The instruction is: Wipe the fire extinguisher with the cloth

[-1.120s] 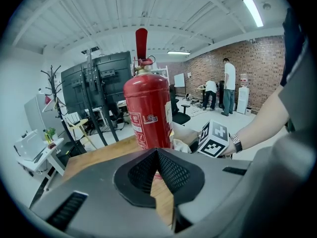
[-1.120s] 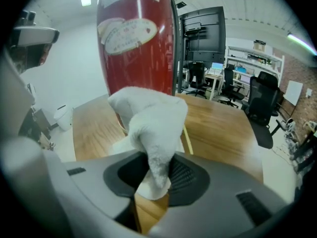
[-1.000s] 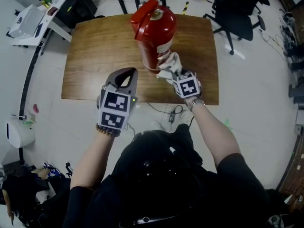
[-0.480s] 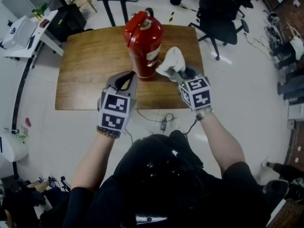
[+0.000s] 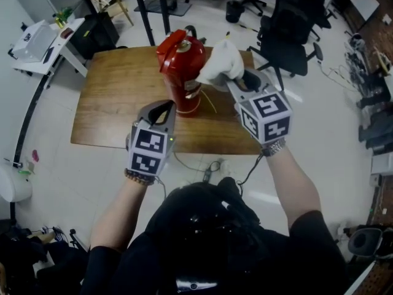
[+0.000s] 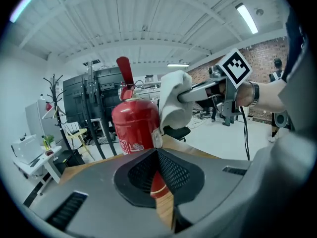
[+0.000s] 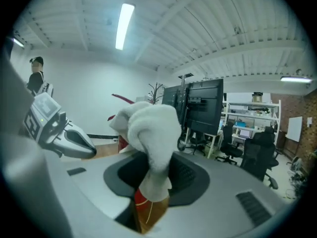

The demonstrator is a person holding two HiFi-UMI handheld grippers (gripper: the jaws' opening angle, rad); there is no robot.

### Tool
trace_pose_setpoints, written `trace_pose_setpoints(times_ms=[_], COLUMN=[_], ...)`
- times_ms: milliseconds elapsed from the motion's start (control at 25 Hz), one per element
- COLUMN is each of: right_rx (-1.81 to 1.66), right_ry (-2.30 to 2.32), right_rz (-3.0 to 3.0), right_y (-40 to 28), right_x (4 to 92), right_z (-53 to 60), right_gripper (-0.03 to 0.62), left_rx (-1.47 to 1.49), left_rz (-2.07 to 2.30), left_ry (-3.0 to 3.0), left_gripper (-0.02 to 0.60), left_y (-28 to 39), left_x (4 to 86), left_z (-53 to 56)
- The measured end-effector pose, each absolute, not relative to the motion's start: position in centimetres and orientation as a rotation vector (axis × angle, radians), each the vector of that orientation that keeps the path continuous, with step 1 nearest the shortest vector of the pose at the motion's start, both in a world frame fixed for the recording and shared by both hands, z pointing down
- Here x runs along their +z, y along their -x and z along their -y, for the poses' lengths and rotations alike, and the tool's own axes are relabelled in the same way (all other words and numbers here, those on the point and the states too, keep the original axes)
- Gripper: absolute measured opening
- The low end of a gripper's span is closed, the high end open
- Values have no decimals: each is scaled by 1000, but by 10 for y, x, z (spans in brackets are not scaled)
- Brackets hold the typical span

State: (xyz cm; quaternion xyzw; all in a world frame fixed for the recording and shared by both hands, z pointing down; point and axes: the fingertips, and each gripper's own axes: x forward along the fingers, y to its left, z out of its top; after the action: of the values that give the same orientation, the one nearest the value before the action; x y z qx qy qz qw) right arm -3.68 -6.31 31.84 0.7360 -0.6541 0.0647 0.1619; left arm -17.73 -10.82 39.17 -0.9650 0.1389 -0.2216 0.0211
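Grey and faced with square markers, the left claw (image 5: 161, 106) is being held over the near edge of the brown wooden table (image 5: 110, 91). Its jaws are being pressed together on nothing and pointed at the red cylindrical fire extinguisher (image 5: 183, 66). The extinguisher is being kept upright near the middle of the table, red lever on top. A bunched white cloth (image 5: 222, 63) is being pinched by the right claw (image 5: 233, 82) and held against the extinguisher's upper right side, beside the lever. A black office chair (image 5: 288, 39) is being left on the floor beyond the table's right end.
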Motion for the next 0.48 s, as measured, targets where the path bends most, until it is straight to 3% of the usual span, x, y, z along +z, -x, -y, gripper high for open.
trace_pose_setpoints(times_ms=[480], right_rx=[30], right_ry=[-1816], right_rz=[2142], right_y=[40], right_x=[256], right_z=[120], right_gripper=[127], left_rx=[-697], left_rz=[-770], left_ry=[2959], left_gripper=[-2], left_y=[162], left_x=[374], left_z=[106])
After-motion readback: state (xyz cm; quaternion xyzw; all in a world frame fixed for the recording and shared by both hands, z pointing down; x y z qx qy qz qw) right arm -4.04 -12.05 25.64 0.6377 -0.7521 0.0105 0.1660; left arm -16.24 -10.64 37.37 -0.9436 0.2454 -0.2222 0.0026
